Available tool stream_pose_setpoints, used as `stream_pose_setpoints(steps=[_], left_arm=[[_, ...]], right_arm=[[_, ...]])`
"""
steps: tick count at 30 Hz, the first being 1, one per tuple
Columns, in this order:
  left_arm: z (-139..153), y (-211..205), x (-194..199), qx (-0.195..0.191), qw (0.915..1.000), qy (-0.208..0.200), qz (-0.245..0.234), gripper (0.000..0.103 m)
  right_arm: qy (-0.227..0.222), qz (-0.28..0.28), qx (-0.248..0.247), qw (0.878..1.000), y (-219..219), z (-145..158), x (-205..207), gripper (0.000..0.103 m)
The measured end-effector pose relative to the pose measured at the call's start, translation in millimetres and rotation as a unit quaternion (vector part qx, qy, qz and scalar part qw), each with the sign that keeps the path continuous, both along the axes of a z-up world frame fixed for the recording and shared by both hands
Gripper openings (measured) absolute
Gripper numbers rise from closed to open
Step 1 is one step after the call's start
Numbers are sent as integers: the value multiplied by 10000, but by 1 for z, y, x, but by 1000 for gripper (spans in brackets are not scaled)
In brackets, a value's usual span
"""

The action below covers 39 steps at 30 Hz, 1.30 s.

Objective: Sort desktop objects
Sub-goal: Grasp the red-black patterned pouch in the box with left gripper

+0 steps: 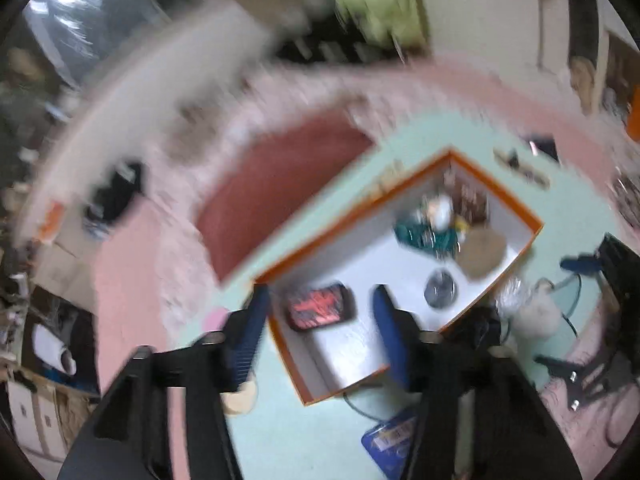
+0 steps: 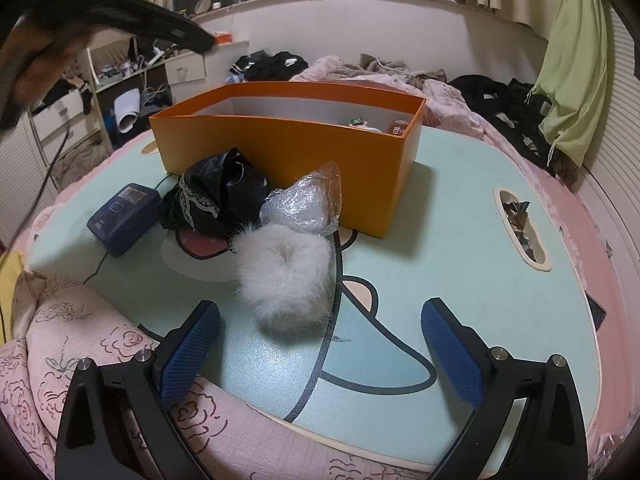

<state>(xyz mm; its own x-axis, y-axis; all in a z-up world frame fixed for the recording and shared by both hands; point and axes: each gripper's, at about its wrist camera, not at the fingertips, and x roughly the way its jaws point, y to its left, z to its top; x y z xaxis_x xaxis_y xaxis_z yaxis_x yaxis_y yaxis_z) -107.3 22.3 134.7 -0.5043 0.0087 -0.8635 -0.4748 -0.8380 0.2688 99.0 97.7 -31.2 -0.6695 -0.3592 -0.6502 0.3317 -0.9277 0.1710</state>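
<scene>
My left gripper (image 1: 320, 320) and right gripper (image 2: 320, 354) are spread wide, empty. The orange box (image 1: 500, 196) holds a black-and-red case (image 1: 320, 307), a round tin (image 1: 440, 289) and more.

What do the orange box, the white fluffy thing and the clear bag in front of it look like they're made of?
Orange box: likely matte cardboard, with thin flat walls and a white inside. Fluffy thing: fur or faux fur, with long loose white fibres. Clear bag: thin glossy plastic film, crinkled and glinting.

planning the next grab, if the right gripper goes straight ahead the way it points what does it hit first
Most likely the white fluffy ring, which lies on the table just ahead of the open right gripper, slightly left of centre. Depth is hard to judge in this fisheye view.
</scene>
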Motion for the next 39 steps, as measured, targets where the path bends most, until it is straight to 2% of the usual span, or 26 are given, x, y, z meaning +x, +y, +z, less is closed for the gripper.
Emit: stream_pose_setpoints(steps=[1, 3, 4, 6, 10, 14, 15, 17, 18, 20, 22, 24, 26, 29, 31, 34, 35, 37, 39], left_arm=[[-6, -3, -16, 171, 9985, -494, 164, 39], [-27, -12, -50, 451, 9845, -1500, 791, 39], [-36, -14, -57, 415, 9801, -1647, 1029, 39], [-48, -15, -69, 354, 9765, -1614, 1386, 39], [-63, -8, -83, 69, 9736, -1469, 1747, 40], [-82, 1, -90, -567, 9713, -1375, 1855, 50], [-87, 3, -92, -687, 9708, -1342, 1867, 56], [-98, 7, -95, -770, 9671, -1480, 1921, 59], [-104, 7, -95, -765, 9646, -1594, 1955, 69], [-107, 11, -92, -699, 9678, -1557, 1851, 77], [-106, 14, -89, -643, 9707, -1534, 1737, 77], [-99, 14, -85, -262, 9720, -1671, 1630, 77], [-94, 11, -86, 45, 9699, -1811, 1627, 77], [-98, 7, -89, -100, 9695, -1737, 1729, 77], [-112, 6, -90, -140, 9661, -1886, 1758, 79], [-111, 6, -88, 79, 9706, -1724, 1677, 71], [-109, 6, -86, 97, 9728, -1644, 1630, 62], [-108, 4, -86, 274, 9723, -1717, 1561, 62], [-100, 3, -83, 348, 9765, -1512, 1496, 62]], right_arm=[[0, 3, -3, 10000, 0, 0, 0, 101], [5, 12, -22, 10000, 0, 0, 0, 101], [8, 16, -31, 10000, 0, 0, 0, 101], [10, 26, -47, 10000, -1, 2, 0, 101], [13, 33, -71, 10000, -2, 3, 0, 101], [13, 39, -90, 10000, -2, 4, -1, 101], [14, 43, -95, 9999, -2, 4, -1, 101], [17, 45, -107, 9999, -2, 4, -1, 101], [20, 48, -115, 9999, -2, 4, -1, 101], [23, 51, -132, 9999, -1, 4, 0, 101], [26, 59, -141, 9999, -1, 4, -1, 101], [22, 63, -139, 9999, -1, 3, -1, 101], [23, 64, -137, 9999, -1, 3, 0, 101], [24, 68, -142, 9999, -1, 3, 0, 102], [17, 71, -143, 9999, -1, 3, 0, 102], [24, 86, -148, 9999, -2, 2, -1, 102], [30, 88, -147, 9998, -2, 3, 0, 102], [28, 89, -151, 9998, -1, 3, 0, 102], [30, 94, -151, 9998, -1, 3, 0, 102]])
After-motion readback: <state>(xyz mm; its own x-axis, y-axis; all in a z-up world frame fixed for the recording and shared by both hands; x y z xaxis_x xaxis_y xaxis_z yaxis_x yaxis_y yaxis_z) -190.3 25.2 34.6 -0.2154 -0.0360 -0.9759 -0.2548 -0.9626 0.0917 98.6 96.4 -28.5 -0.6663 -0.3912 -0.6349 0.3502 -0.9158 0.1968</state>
